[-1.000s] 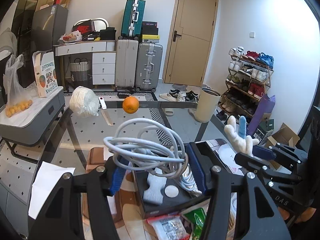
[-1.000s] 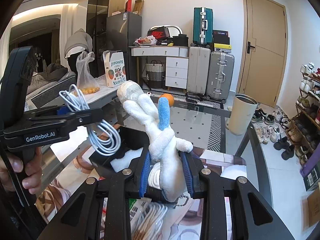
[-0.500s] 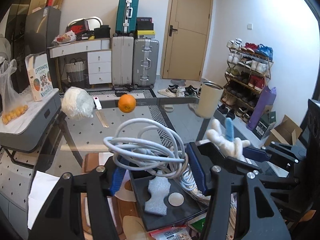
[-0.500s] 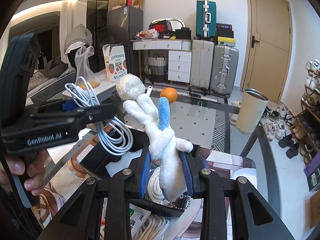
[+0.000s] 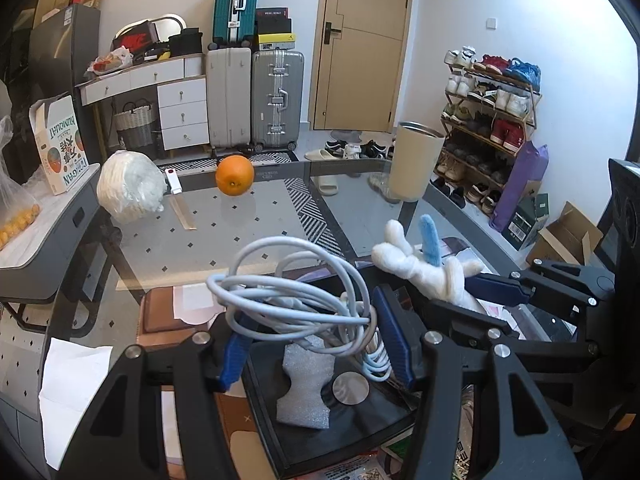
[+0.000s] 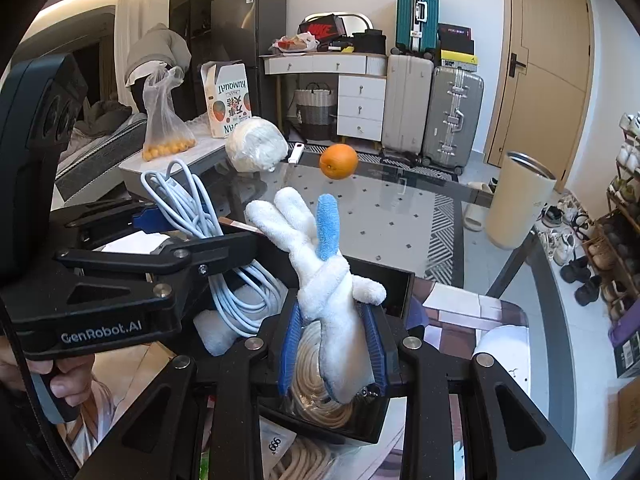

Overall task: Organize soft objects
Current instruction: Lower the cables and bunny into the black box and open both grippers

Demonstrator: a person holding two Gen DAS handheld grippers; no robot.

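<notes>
My left gripper (image 5: 312, 344) is shut on a coiled pale blue cable (image 5: 296, 292) and holds it above a black box (image 5: 320, 432) with a grey foam piece inside. My right gripper (image 6: 332, 344) is shut on a white plush rabbit with a blue ear (image 6: 316, 264), held upright over the same box (image 6: 384, 284). The rabbit (image 5: 424, 264) and right gripper show at the right of the left wrist view. The cable (image 6: 192, 216) and left gripper show at the left of the right wrist view. A coil of beige rope (image 6: 316, 392) lies below the rabbit.
On the glass table (image 5: 280, 216) stand an orange (image 5: 235, 175), a white wrapped bundle (image 5: 130, 186) and a wooden ruler (image 5: 182, 212). A cream bin (image 5: 416, 160), suitcases (image 5: 276, 100) and a shoe rack (image 5: 488, 120) stand beyond. Packets lie near the box.
Both grippers have moved forward and lower over the black box, still holding the cable and the rabbit. The rabbit has moved closer to the cable.
</notes>
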